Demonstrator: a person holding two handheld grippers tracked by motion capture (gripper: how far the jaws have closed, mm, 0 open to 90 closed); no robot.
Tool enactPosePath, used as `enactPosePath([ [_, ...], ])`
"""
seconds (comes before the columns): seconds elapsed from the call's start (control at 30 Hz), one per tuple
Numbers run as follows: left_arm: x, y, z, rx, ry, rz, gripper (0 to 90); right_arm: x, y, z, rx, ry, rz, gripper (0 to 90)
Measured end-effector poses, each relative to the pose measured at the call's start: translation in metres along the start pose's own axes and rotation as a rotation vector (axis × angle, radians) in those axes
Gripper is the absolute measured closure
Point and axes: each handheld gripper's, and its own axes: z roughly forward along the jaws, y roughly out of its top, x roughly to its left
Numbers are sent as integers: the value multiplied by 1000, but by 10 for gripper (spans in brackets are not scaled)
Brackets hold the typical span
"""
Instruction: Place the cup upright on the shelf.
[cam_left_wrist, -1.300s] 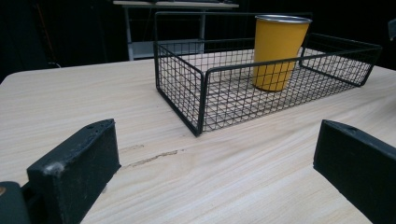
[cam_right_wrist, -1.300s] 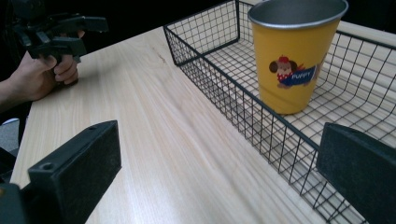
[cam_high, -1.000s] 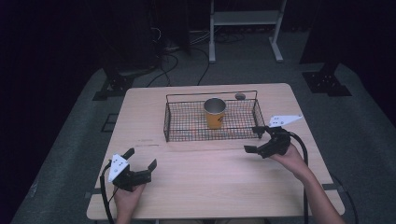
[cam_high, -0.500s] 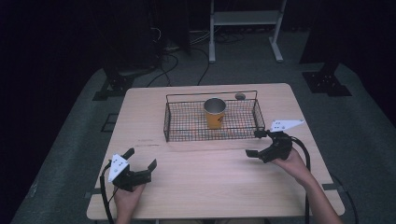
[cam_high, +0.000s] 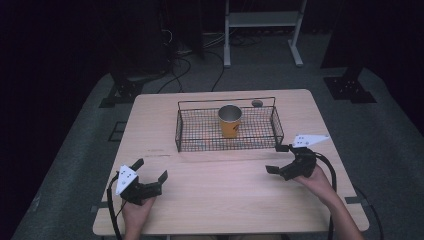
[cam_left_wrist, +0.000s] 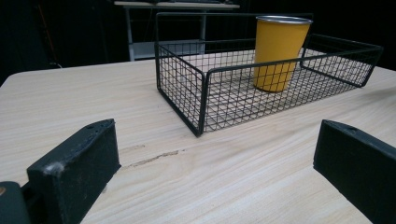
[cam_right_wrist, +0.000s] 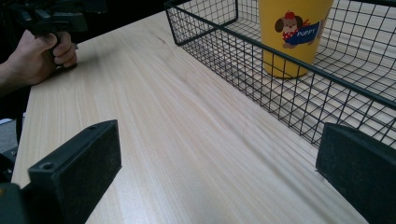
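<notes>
Dark room, grey carpet, white metal stand behind wooden table.

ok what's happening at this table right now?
A person holds a claw in each hand over the table. Both the left claw and right claw are open and hold nothing. A yellow cup stands upright inside the wire basket. The right claw is just in front of the basket's near right corner.
</notes>
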Motion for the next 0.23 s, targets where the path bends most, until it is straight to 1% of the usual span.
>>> enactPosePath([
  [0.1, 0, 0, 0, 2, 1, 4, 0, 2, -7, -3, -10, -2, 11, 0],
  [0.2, 0, 0, 1, 2, 4, 3, 0, 3, -9, -5, -21, -2, 13, 0],
  [0.23, 0, 0, 1, 1, 5, 0, 0, 3, -10, -6, -24, -9, 12, 0],
])
